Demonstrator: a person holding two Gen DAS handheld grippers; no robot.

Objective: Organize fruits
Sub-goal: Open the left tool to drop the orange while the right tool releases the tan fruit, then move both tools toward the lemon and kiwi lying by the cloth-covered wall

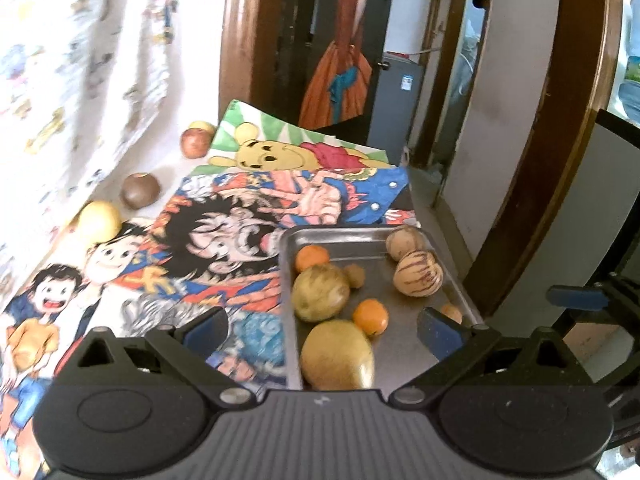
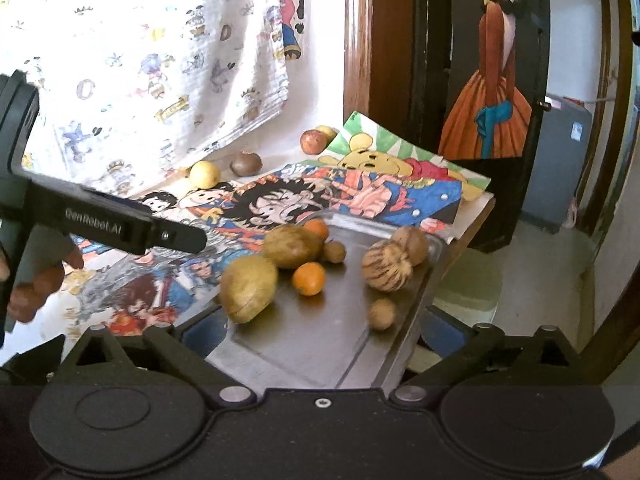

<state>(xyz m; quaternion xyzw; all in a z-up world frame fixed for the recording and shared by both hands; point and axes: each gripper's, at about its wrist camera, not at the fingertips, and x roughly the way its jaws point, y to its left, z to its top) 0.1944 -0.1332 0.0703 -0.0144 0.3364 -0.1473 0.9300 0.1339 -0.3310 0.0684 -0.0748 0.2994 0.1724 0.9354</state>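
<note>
A steel tray (image 1: pixel 404 346) lies on the right of the table and holds several fruits: two oranges (image 1: pixel 370 316), two large yellow-green fruits (image 1: pixel 320 292), two striped pale melons (image 1: pixel 418 278) and small brown ones (image 1: pixel 354 276). My left gripper (image 1: pixel 322 332) hangs open above the tray's near end, with nothing between its pads. My right gripper (image 2: pixel 324 332) is open too, over the tray (image 2: pixel 304 356), near a large yellow-green fruit (image 2: pixel 248 288). Off the tray, along the wall, lie a yellow fruit (image 1: pixel 98 220), a brown fruit (image 1: pixel 140 191) and a red apple (image 1: pixel 195 142).
Bright cartoon cloths (image 1: pixel 224 216) cover the table. A printed white cloth (image 2: pixel 140 60) hangs behind it. The table's right edge (image 2: pixel 476 224) drops to the floor beside a wooden door frame (image 1: pixel 552 160). A hand (image 2: pixel 36 284) holds the left tool's black body (image 2: pixel 120 228).
</note>
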